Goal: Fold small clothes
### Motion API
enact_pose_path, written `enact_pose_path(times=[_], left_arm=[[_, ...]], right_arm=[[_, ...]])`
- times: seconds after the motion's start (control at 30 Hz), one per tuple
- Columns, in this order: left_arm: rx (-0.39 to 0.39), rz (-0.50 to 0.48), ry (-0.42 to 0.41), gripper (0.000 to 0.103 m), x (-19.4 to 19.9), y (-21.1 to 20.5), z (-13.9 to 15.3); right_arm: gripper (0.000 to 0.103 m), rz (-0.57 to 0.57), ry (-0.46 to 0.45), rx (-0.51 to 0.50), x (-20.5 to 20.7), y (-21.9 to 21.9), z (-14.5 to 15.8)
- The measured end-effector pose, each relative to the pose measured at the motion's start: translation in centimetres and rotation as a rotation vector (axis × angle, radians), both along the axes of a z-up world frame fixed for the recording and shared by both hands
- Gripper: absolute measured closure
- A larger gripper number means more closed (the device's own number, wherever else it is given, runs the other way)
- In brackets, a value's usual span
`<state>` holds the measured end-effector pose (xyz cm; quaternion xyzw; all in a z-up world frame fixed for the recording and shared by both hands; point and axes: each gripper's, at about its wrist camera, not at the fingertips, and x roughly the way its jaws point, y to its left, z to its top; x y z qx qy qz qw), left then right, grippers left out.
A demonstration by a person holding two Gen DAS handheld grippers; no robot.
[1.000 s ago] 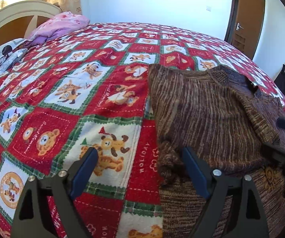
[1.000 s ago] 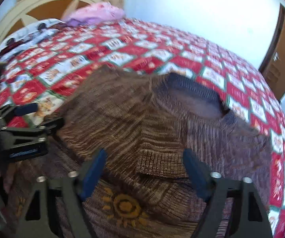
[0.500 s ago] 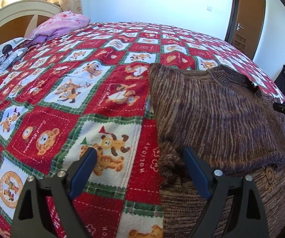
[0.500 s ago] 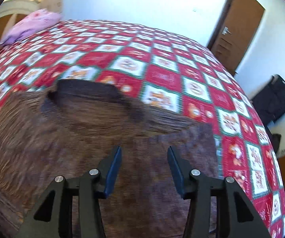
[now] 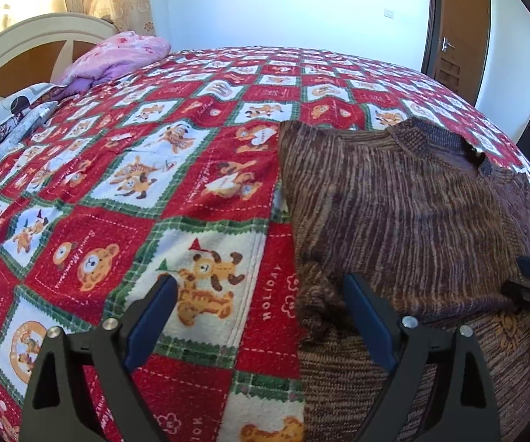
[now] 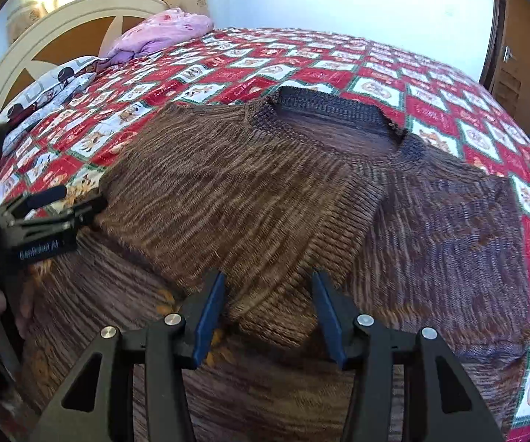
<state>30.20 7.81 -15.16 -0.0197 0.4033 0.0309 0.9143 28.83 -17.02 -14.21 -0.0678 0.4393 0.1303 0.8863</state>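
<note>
Brown knit sweater [image 6: 265,199] flat on bed [image 5: 191,118] near front edge, sleeve folded across chest. Looks thick, floppy, grippy, not heavy. Left tongs [image 5: 257,316] wide open at sweater's side edge; right tongs [image 6: 268,309] open around cuff [image 6: 276,313]. Best pinch ribbed cuff or hem.
</note>
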Motion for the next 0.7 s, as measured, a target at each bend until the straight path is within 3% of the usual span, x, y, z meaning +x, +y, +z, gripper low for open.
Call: enact_pose_path(times=[0.2,0.43,0.53,0.63,0.7], left_arm=[[0.008,0.000,-0.002,0.009,-0.1,0.0,0.0],[-0.013,-0.006,0.000,0.009,-0.3,0.0,0.0],[0.003,-0.006,-0.002,0.009,-0.4,0.0,0.0],[0.016,-0.006,-0.008,0.009,-0.5,-0.1,0.1],[0.015,-0.006,-0.008,0.009,-0.5,-0.2,0.1]], right_arm=[[0.041,-0.022,0.034,0.011,0.0,-1.3,-0.1],[0.041,-0.032,-0.045,0.006,-1.1,-1.3,1.1],[0.041,-0.029,-0.018,-0.015,-0.8,-1.5,0.4],[0.050,-0.049,0.018,0.106,-0.2,-2.8,0.3],[0.059,-0.060,0.013,0.134,-0.3,-3.2,0.5]])
